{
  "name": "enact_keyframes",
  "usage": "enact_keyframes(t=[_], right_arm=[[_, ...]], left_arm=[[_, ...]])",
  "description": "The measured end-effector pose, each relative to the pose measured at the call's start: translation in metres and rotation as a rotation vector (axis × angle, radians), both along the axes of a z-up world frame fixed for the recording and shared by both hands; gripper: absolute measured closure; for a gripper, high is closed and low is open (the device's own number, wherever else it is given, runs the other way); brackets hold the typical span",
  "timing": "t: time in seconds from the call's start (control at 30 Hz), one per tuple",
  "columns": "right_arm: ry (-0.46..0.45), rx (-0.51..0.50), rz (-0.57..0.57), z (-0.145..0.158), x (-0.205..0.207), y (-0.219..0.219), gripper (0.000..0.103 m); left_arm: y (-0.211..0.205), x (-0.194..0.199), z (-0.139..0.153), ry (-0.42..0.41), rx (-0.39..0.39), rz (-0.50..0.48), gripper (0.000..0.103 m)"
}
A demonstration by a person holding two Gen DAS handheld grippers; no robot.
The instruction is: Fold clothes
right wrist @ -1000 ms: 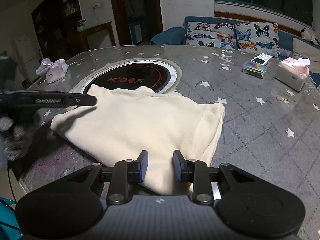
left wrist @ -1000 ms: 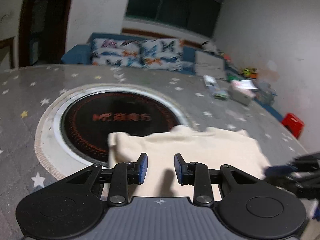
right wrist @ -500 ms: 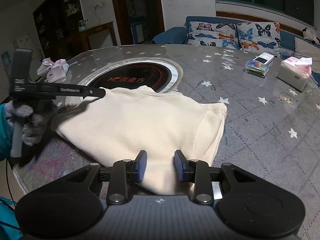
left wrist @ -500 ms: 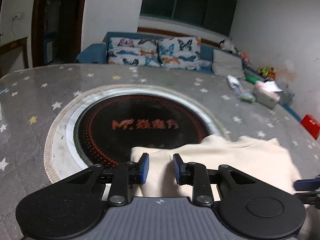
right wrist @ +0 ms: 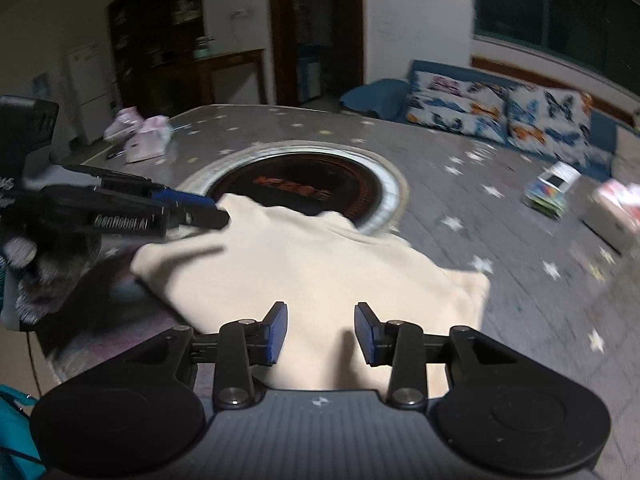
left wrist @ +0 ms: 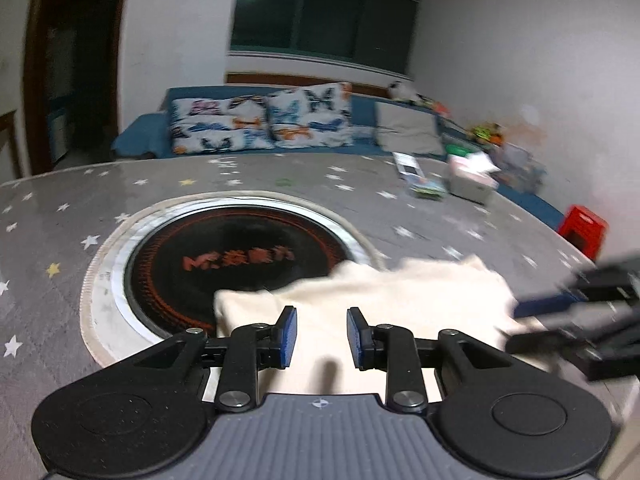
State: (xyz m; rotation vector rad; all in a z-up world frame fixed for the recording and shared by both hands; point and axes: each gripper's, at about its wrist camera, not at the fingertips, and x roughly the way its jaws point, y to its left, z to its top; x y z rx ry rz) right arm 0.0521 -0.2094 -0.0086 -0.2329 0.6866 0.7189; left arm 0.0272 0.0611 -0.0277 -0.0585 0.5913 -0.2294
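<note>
The cream fleece garment point(right wrist: 312, 272), already doubled into a thick pad, lies on the grey star-printed tabletop point(right wrist: 500, 248), one edge overlapping the round black inset hotplate point(right wrist: 304, 188). The left hand-held gripper point(left wrist: 321, 336) hovers above one end, released, nothing between its pads. The right hand-held gripper point(right wrist: 320, 332) is opening over the other end, clamping nothing, probably letting the fold settle.

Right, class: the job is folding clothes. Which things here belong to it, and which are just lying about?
Belongs to the job:
cream garment
left gripper, open
right gripper, jaws opening, nothing clamped

Just lying about:
round black hob
pink pouches
tissue box
butterfly cushions
red stool
</note>
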Motion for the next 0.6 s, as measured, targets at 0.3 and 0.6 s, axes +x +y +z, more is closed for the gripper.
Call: enact_keyframes(t=[0.3,0.6], right_arm=[[-0.005,-0.064,0.112,-0.018,-0.011,0.036,0.064],[-0.011,-0.040,0.083,-0.008,0.001,0.027,0.064]], left_arm=[[0.003,-0.028,-0.022,0.044,0.024,0.002,0.072],[0.018,-0.033,-0.019,0.042,0.004,0.039,0.070]])
